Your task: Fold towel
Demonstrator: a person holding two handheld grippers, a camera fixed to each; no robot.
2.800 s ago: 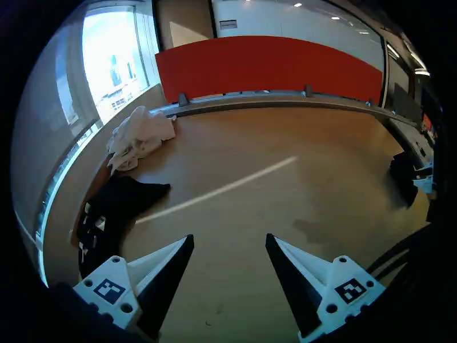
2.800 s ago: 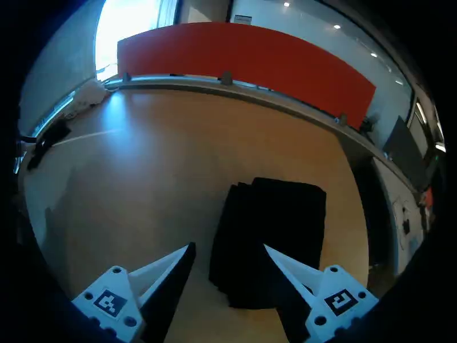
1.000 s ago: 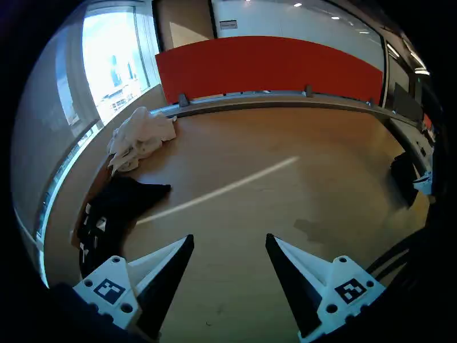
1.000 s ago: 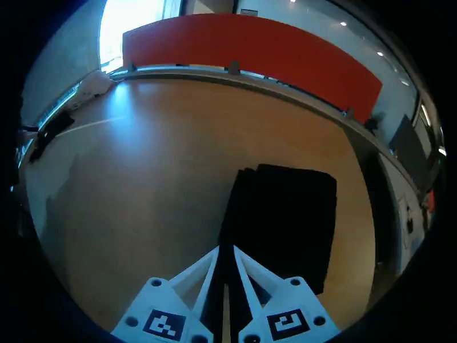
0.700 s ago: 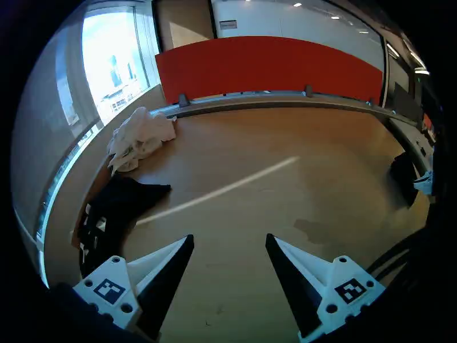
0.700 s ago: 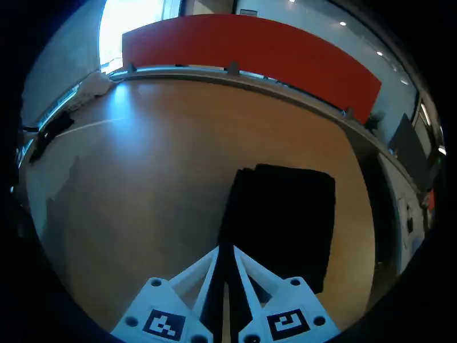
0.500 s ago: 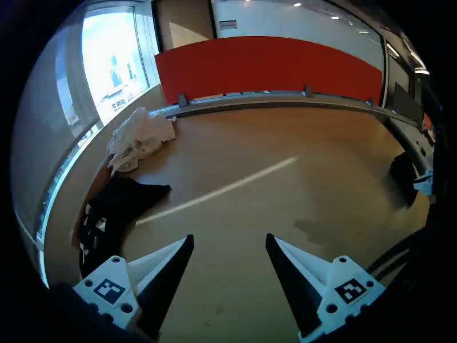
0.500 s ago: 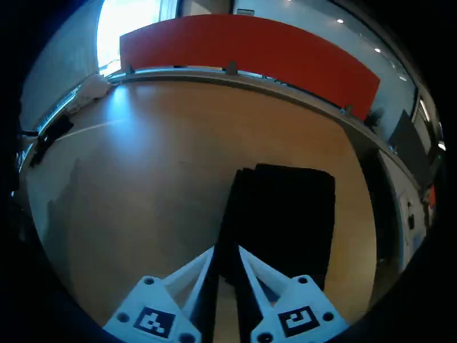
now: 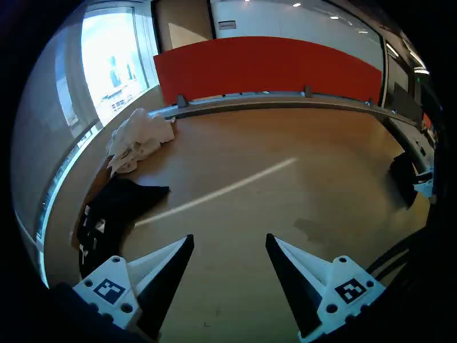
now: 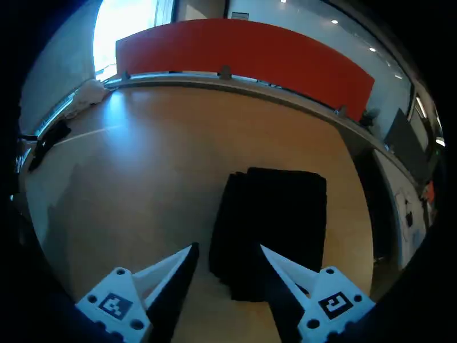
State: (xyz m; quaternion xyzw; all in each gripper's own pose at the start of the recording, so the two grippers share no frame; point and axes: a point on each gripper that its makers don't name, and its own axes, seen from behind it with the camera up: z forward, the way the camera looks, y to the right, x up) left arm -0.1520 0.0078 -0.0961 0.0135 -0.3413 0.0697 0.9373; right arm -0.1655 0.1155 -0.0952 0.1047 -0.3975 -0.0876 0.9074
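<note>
Tongs on the right (image 10: 228,246) stand apart above the wooden desk (image 10: 131,171) and hold nothing. The black towel (image 10: 274,223) lies just beyond their tips and partly between them. It is folded into a thick rectangle and rests flat on the desk. Left tongs (image 9: 228,235) are also apart and empty, over bare wood. Farther to their left, a crumpled white cloth (image 9: 137,140) and a black cloth (image 9: 117,203) lie near the window side. A red screen (image 9: 268,63) stands along the far edge of the desk.

My left gripper (image 9: 229,235) pointed forward, jaws wide apart, gripping nothing. My right gripper (image 10: 229,245) tilted downward, jaws likewise parted, empty.
</note>
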